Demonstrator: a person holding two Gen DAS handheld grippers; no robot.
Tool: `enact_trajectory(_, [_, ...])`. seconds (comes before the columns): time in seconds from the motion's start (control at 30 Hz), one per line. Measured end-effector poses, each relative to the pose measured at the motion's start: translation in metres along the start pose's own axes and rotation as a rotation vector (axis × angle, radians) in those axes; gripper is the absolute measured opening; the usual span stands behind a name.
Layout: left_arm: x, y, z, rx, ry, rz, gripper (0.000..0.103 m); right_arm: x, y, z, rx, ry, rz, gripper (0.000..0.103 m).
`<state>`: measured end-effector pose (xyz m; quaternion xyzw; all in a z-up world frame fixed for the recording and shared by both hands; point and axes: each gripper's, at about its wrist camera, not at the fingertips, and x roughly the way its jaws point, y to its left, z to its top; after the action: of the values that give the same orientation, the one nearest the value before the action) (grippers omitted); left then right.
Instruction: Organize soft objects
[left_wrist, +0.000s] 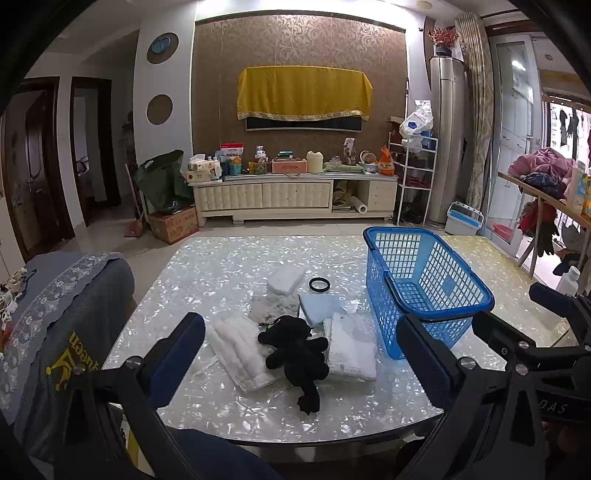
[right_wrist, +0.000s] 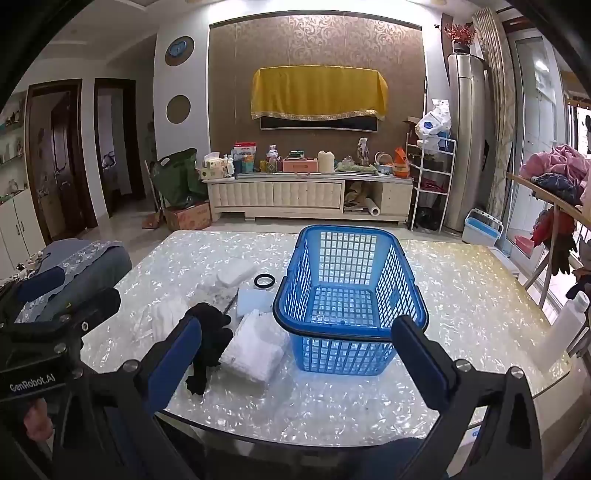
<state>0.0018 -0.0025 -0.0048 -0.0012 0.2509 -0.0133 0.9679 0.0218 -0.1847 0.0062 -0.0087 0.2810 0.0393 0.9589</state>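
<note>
A black plush toy (left_wrist: 295, 350) lies on the shiny table (left_wrist: 207, 280) between two folded white cloths (left_wrist: 240, 350) (left_wrist: 351, 347). Behind them lie a grey sponge (left_wrist: 275, 308), a pale blue pad (left_wrist: 319, 308) and a white block (left_wrist: 286, 278). An empty blue basket (left_wrist: 424, 284) stands to the right. My left gripper (left_wrist: 301, 350) is open and empty above the near edge, in front of the toy. My right gripper (right_wrist: 295, 347) is open and empty in front of the basket (right_wrist: 351, 295). The toy (right_wrist: 210, 332) and a white cloth (right_wrist: 255, 347) show at its left.
A black ring (left_wrist: 319, 285) lies on the table behind the pads. A grey-covered seat (left_wrist: 66, 317) stands at the table's left. A white bottle (right_wrist: 565, 328) stands at the right edge. A TV cabinet (left_wrist: 295, 195) lines the far wall.
</note>
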Motion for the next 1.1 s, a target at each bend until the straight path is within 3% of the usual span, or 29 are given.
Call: enact_trajectory(1.1, [0.0009,0.0001,-0.0002,0.006,0.016,-0.022,0.103,0.0005,-0.0036,-0.0015,-0.006,0.002,-0.005,0.103])
